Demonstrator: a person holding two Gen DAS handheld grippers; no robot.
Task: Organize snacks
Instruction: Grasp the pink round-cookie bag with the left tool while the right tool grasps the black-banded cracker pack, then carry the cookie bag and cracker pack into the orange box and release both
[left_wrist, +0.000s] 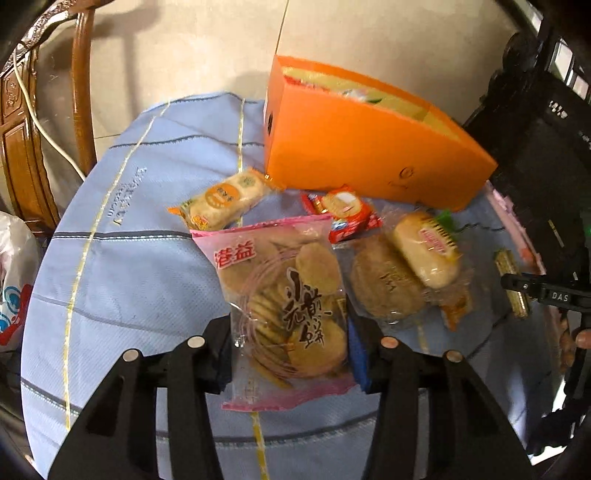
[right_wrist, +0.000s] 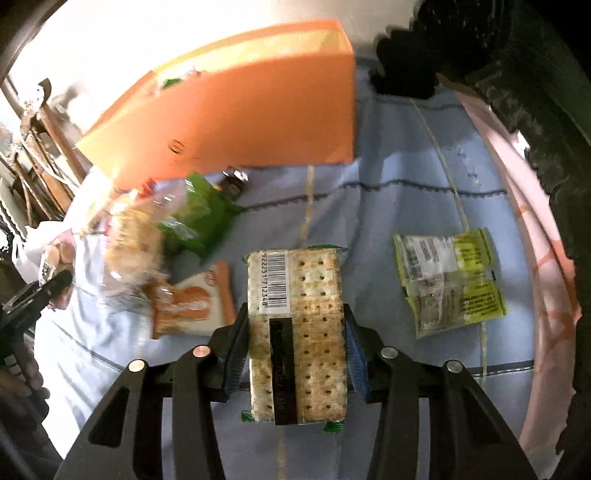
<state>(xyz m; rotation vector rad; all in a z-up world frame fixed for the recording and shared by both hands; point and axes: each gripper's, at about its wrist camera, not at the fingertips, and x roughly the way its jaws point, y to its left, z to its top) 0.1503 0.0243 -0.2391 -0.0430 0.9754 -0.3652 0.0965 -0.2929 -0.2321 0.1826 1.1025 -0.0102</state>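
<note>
Now we hold one snack in each gripper, and the orange box (left_wrist: 369, 147) at the far side of the bench (left_wrist: 122, 280) is our landmark. The left gripper (left_wrist: 291, 332) has its fingers closed on the pink biscuit pack (left_wrist: 280, 295), just short of the box; the right gripper (right_wrist: 295, 350) clamps the cracker pack (right_wrist: 299, 332) by its long edges, also in front of the box. To do this well, we judge we should carry each pack over the open top of the box, keep the squeeze gentle so nothing cracks, and release one at a time. Both hands tilt steeply downward, fingers pointing toward the box. Other snacks lie loose before the box, including a yellow-green packet (right_wrist: 450, 280).
</note>
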